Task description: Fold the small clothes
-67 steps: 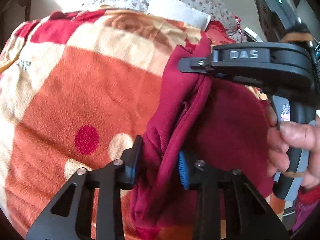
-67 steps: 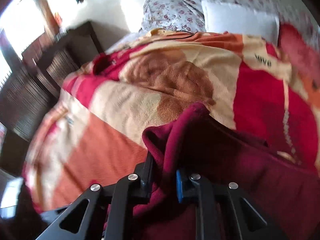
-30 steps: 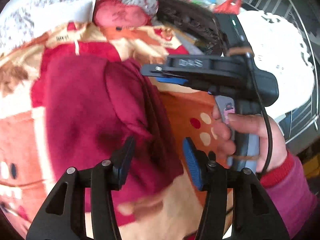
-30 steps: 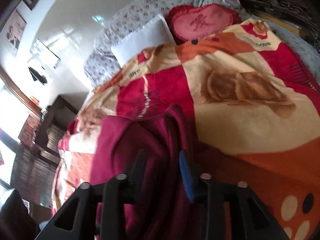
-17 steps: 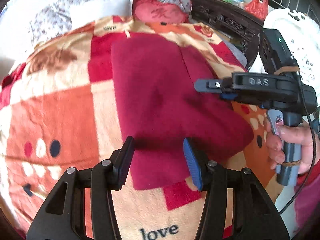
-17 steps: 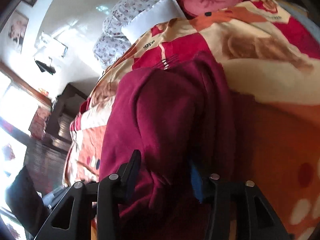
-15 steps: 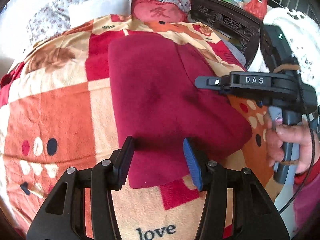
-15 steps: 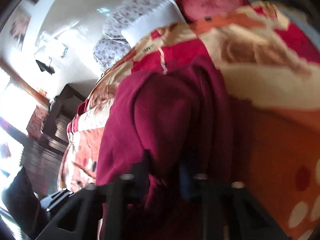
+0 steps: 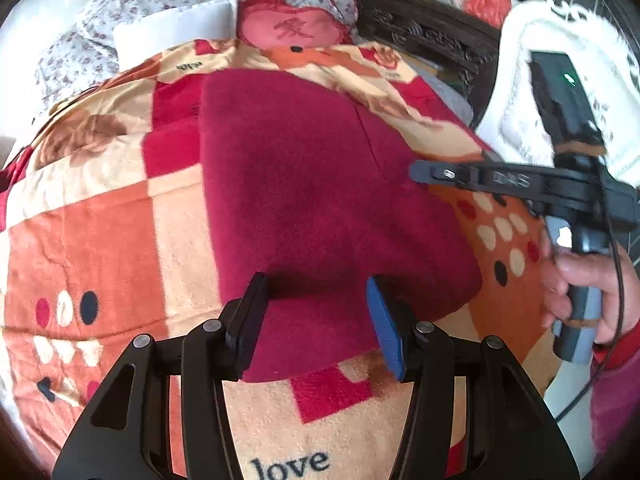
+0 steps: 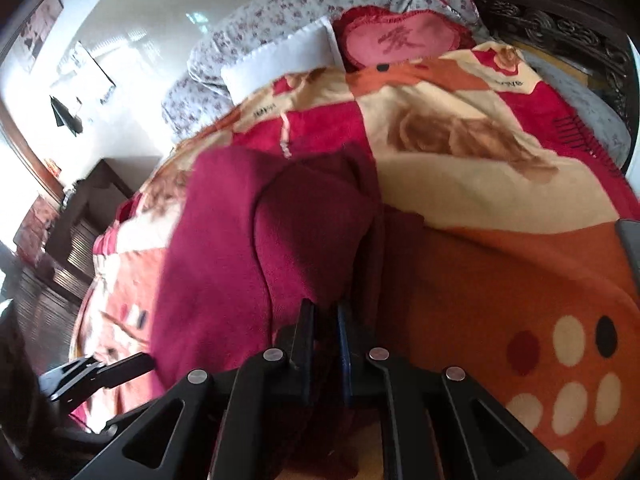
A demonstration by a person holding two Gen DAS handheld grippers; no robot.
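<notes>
bed [image 9: 432, 28] | patchwork blanket [image 9: 92, 232] covers it | maroon garment [image 9: 312, 184] spread on blanket | white pillow [image 9: 176, 32], heart cushion [image 9: 296, 30] at head, possibly overlapping

left tongs [image 9: 316, 312] spread, right tongs [image 10: 326, 320] pinched

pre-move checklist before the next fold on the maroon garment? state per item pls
1. Left gripper open, released: ok.
2. Right gripper shut on maroon garment: ok.
3. Garment lying spread on the blanket: ok in left wrist view.
4. Edge at the right gripper flat: not ok, bunched.
5. How many layers the right gripper pinches: cannot tell.
6. Pillows away from the garment: ok.
</notes>
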